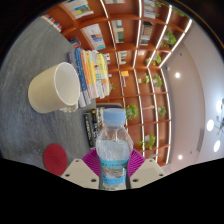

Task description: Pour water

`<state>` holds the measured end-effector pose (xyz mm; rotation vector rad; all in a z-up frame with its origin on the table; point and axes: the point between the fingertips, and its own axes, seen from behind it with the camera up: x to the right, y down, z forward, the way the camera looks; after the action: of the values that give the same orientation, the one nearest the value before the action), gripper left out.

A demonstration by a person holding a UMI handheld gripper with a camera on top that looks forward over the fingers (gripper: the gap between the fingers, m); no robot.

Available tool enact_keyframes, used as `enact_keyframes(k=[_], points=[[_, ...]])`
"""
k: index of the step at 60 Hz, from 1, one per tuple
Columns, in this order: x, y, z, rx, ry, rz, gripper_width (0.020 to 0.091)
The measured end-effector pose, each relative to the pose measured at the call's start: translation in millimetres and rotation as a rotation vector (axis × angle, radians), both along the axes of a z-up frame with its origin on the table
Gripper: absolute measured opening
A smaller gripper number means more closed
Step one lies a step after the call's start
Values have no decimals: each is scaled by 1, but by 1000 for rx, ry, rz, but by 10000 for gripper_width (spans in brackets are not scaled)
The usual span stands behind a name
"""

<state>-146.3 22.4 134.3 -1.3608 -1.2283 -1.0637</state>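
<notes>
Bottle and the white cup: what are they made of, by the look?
Bottle, between the jaws: clear thin plastic, probably PET; see-through wall, ribbed body, pale blue label and cap. White cup, beyond it: opaque, smooth, matte; plastic or ceramic, cannot tell. It rests against a stack of books.

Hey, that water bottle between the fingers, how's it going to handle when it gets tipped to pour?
The water bottle looks like thin clear plastic, so it may flex under a squeeze. It seems mostly full, so probably heavy for its size. The cap appears on, so nothing would pour yet.
</notes>
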Motion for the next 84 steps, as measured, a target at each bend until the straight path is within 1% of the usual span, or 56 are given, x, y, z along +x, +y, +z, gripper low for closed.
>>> enact_keyframes(k=[3, 16, 20, 32, 40, 45, 47, 52, 61, 67, 70, 74, 79, 84], points=[[-13, 6, 8, 40, -88, 34, 301], [-59, 4, 37, 226, -485, 111, 302], [-71, 5, 38, 271, -593, 140, 302], [-75, 5, 31, 274, -700, 130, 302], [-65, 6, 23, 236, -659, 107, 303], [-59, 6, 20, 195, -542, 97, 306], [-57, 5, 19, 174, -457, 99, 305], [-45, 2, 21, 110, -219, 75, 302], [-31, -4, 25, -30, 330, 31, 304], [-25, -5, 16, -182, 788, 10, 305], [-33, -10, 4, -264, 1001, -12, 306], [-20, -12, 0, -336, 1233, -12, 306], [-12, -11, -14, -347, 1367, -27, 306], [0, -12, -28, -327, 1380, -47, 305]])
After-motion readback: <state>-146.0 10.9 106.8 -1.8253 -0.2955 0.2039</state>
